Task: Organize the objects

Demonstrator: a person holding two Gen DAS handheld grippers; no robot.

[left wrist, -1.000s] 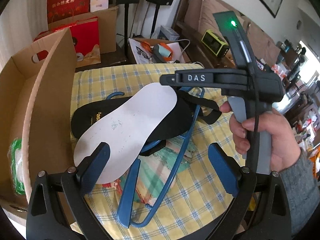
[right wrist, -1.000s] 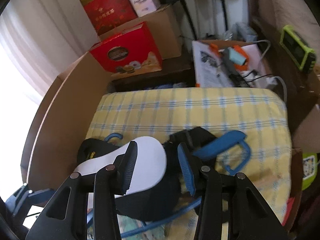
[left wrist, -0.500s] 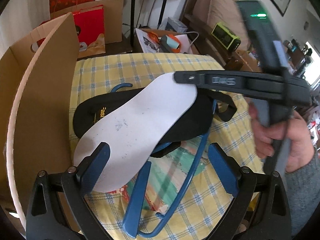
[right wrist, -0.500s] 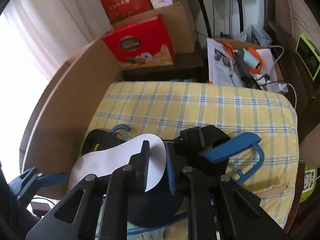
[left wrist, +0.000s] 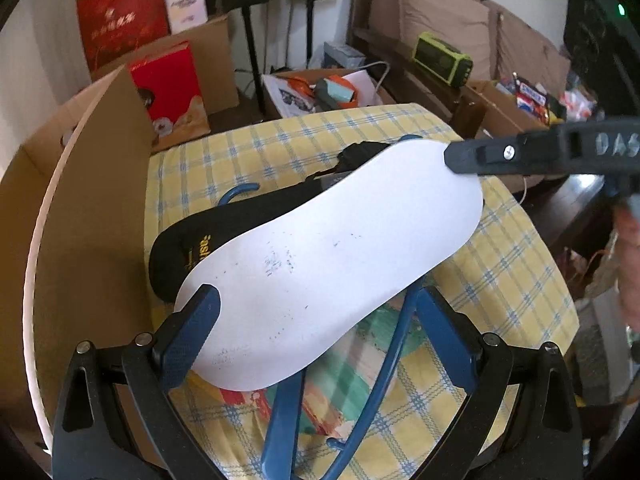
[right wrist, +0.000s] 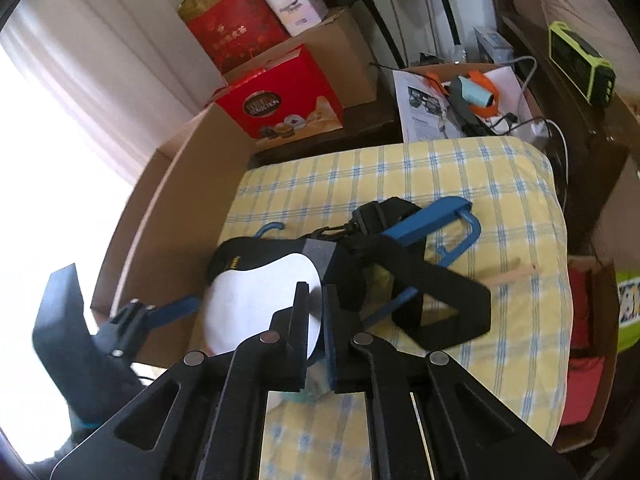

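Now the right gripper (right wrist: pixel 318 320) fingers pinch the white insole (left wrist: pixel 320 272) at two o'clock; the left gripper (left wrist: pixel 316 336) fingers stay wide around its heel.

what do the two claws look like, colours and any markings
Both are black plastic frames with silver rivets and blue ribbed fingers. The left claw shows broad blue pads. The right claw carries raised "DAS" lettering on its side, seen from the left wrist, and a green indicator light above.

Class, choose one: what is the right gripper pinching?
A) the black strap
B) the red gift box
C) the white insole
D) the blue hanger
C: the right gripper is shut on the edge of the white insole, lifting it off the black pouch.
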